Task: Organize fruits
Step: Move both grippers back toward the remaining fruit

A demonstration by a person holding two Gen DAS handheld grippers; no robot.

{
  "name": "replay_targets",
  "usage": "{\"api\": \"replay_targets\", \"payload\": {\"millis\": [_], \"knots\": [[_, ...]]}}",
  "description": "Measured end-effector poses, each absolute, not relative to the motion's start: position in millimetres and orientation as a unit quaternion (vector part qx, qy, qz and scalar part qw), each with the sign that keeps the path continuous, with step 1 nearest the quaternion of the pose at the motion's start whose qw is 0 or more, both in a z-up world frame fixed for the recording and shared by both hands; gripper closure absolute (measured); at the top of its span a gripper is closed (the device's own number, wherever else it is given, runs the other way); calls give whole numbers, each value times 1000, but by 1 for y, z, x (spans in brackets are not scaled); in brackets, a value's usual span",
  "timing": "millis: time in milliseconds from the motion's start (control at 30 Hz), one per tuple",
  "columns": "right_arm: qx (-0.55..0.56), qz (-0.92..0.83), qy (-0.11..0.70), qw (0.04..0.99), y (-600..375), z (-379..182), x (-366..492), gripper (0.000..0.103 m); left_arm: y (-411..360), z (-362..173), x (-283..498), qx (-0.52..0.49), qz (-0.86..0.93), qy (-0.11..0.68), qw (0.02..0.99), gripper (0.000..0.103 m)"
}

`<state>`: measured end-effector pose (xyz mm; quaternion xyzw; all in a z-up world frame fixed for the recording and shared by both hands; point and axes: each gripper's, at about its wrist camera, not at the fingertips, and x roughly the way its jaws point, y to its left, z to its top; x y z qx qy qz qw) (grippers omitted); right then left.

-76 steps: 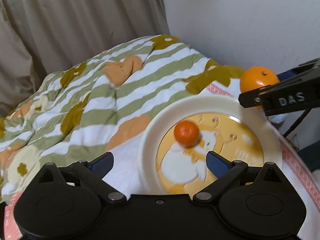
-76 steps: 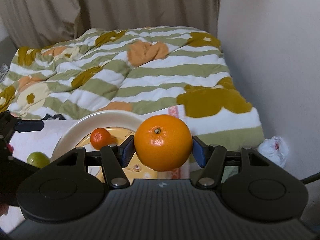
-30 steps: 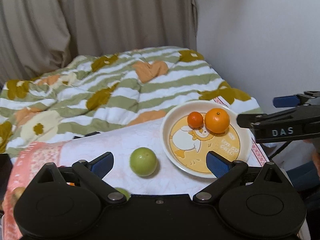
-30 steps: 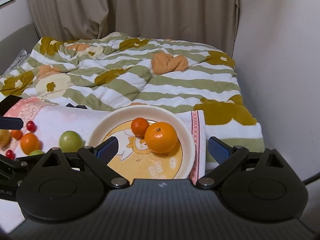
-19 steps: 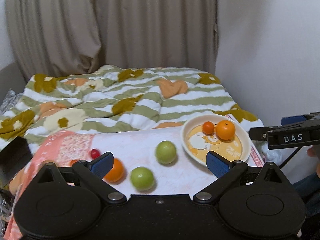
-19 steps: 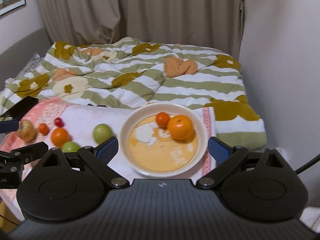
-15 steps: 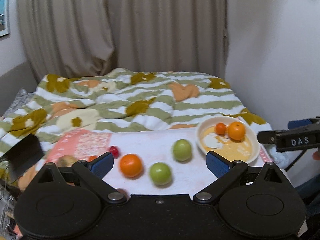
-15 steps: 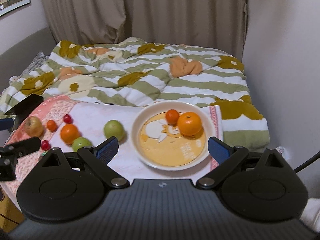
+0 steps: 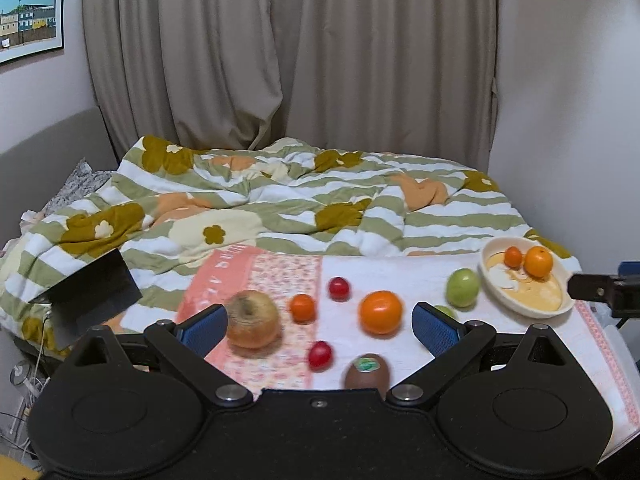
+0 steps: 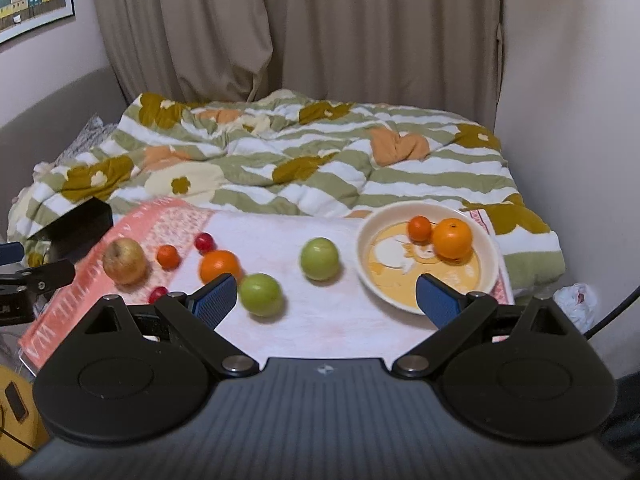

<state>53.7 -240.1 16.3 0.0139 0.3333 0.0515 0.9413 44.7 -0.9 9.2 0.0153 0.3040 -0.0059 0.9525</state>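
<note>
Fruits are being displayed across a white and pink cloth (image 10: 320, 320) spread over a surface at the foot of a bed. Two pieces are being held by a cream plate (image 10: 368, 268) with a duck print at the cloth's right end: a large orange (image 10: 452, 239) and a small tangerine (image 10: 419, 229), touching each other on the plate's far side. Just left of the plate a green apple (image 10: 320, 259) is being seen on the white part of the cloth, and a second green apple (image 10: 261, 294) is lying nearer, beside the right gripper's left fingertip. Farther left, a loose orange (image 9: 380, 312), a small loose tangerine (image 9: 303, 308), two red cherry tomatoes (image 9: 339, 288) (image 9: 320, 355), a yellowish-brown apple (image 9: 253, 319) and a kiwi (image 9: 367, 372) with a sticker are being shown near the pink patterned band.

Nothing is being gripped by the left gripper (image 9: 320, 326); its blue-padded jaws are being held wide apart above the loose fruit. The right gripper (image 10: 326, 300) is likewise being held spread and empty, back from the plate. A striped, flowered duvet (image 10: 312, 160) is lying rumpled behind the cloth, and beige curtains (image 9: 280, 60) are hanging at the back.
</note>
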Motion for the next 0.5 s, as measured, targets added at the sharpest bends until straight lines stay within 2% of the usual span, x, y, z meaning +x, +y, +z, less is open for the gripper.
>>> {"api": "replay_targets", "payload": {"millis": [500], "knots": [[52, 18, 366, 929, -119, -38, 58, 0, 84, -33, 96, 60, -53, 309, 948, 2]]}}
